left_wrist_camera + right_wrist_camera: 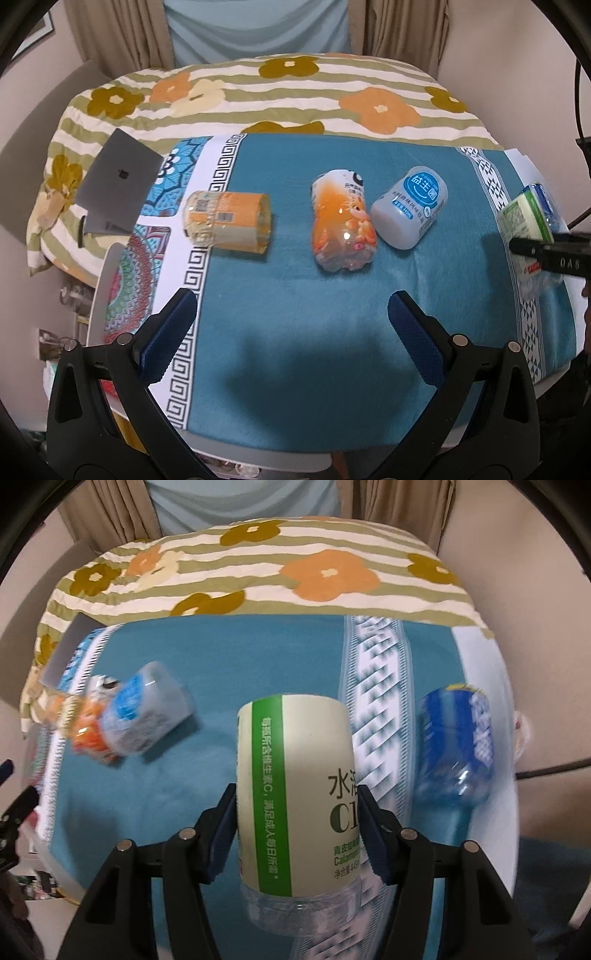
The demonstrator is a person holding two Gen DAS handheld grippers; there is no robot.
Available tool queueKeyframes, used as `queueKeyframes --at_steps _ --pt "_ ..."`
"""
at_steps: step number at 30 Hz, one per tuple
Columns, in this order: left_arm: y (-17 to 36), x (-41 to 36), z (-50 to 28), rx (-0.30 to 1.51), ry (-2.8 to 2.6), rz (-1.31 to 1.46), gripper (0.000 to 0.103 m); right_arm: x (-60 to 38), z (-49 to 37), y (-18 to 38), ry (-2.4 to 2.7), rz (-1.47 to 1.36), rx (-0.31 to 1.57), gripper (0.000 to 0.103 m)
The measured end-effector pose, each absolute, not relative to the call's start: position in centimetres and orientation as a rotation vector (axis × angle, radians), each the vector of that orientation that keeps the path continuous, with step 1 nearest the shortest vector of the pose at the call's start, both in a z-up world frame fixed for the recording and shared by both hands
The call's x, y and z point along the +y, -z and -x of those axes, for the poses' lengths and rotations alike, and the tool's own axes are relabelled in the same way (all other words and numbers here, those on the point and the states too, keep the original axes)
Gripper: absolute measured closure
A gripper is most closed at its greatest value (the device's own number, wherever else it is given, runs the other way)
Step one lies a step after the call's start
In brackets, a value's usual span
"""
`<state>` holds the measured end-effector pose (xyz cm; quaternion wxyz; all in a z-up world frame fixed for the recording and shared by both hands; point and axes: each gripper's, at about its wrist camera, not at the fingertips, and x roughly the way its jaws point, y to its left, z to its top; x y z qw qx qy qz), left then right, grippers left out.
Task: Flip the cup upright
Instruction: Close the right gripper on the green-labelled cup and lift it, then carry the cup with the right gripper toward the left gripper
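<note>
My right gripper (297, 834) is shut on a cream-and-green labelled cup (295, 790) cut from a bottle, held above the blue cloth; its clear ribbed end points toward the camera. The background is blurred. In the left wrist view that cup (526, 218) shows at the far right with a black gripper finger (546, 253) across it. My left gripper (291, 321) is open and empty over the cloth. Ahead of it lie on their sides a yellow cup (229, 223), an orange cup (343, 225) and a white-and-blue cup (410, 206).
A blue-labelled cup (456, 746) lies on its side at the right of the blue cloth (314, 332). A grey laptop (118, 181) rests at the left on a floral quilt (277, 96). The table edge runs along the front and left.
</note>
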<state>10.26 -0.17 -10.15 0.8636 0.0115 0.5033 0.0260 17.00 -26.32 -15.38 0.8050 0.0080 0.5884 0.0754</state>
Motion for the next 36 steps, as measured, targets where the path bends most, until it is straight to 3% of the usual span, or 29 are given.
queueKeyframes --at_steps 15,36 --pt "11.0 2.9 -8.4 1.089 0.018 -0.072 0.000 -20.7 -11.0 17.6 -0.049 -0.188 1.345 0.046" --pt "12.8 3.5 -8.8 1.114 0.082 -0.094 0.000 -18.8 -10.2 19.3 0.016 -0.215 1.344 0.044"
